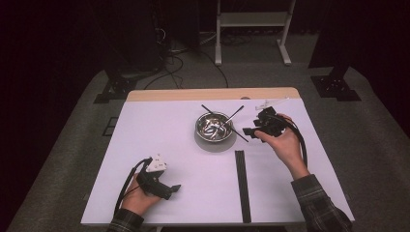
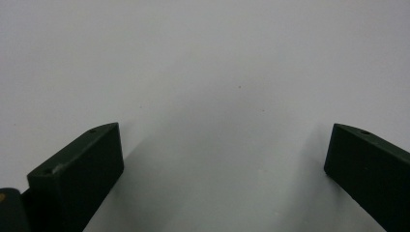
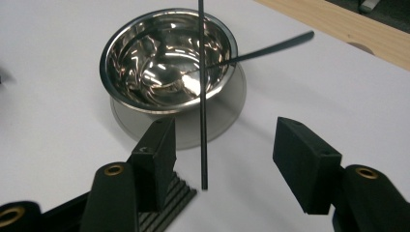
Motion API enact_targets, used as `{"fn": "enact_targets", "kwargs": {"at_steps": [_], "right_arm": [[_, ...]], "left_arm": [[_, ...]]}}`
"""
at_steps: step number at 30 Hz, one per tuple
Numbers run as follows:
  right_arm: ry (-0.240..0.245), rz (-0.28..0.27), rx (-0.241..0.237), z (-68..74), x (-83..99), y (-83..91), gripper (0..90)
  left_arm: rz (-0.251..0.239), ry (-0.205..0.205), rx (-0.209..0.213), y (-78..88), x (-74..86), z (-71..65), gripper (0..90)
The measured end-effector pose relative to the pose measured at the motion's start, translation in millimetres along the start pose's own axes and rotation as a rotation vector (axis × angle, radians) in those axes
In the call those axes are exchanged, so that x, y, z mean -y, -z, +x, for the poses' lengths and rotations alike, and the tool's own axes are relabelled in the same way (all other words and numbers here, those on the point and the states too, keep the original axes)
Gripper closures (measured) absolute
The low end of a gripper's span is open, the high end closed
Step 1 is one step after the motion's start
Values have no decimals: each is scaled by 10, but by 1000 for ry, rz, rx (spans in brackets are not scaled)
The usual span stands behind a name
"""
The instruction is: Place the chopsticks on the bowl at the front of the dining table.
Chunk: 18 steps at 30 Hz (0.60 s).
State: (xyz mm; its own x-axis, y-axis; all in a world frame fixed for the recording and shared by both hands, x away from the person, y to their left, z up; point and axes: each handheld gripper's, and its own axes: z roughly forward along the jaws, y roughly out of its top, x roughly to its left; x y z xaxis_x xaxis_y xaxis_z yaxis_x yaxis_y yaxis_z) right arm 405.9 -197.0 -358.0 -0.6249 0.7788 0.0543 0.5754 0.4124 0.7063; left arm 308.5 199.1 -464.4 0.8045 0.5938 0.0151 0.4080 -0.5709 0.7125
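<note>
Bright table, dark surround, bowl (image 3: 169,58) glare

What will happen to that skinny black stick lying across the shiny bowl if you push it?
The black stick looks thin, straight and stiff, so it probably won't bend. It rests across the steel bowl's smooth rim, so it would likely slide or roll off easily. It seems light.

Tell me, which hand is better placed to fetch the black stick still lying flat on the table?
Probably the right gripper: it hovers beside the bowl, fingers open and empty, nearer the remaining chopstick. The left gripper rests at the table's near left corner, farther away.
</note>
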Motion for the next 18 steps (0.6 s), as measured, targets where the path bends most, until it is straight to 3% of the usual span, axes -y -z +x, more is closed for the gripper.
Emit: {"fn": "enact_targets", "kwargs": {"at_steps": [9,18], "right_arm": [[-19,6,40,-30,287,145,336],[-55,27,41,-64,588,153,294]], "left_arm": [[1,-2,0,1,0,1,0],[1,2,1,0,0,-1,0]]}}
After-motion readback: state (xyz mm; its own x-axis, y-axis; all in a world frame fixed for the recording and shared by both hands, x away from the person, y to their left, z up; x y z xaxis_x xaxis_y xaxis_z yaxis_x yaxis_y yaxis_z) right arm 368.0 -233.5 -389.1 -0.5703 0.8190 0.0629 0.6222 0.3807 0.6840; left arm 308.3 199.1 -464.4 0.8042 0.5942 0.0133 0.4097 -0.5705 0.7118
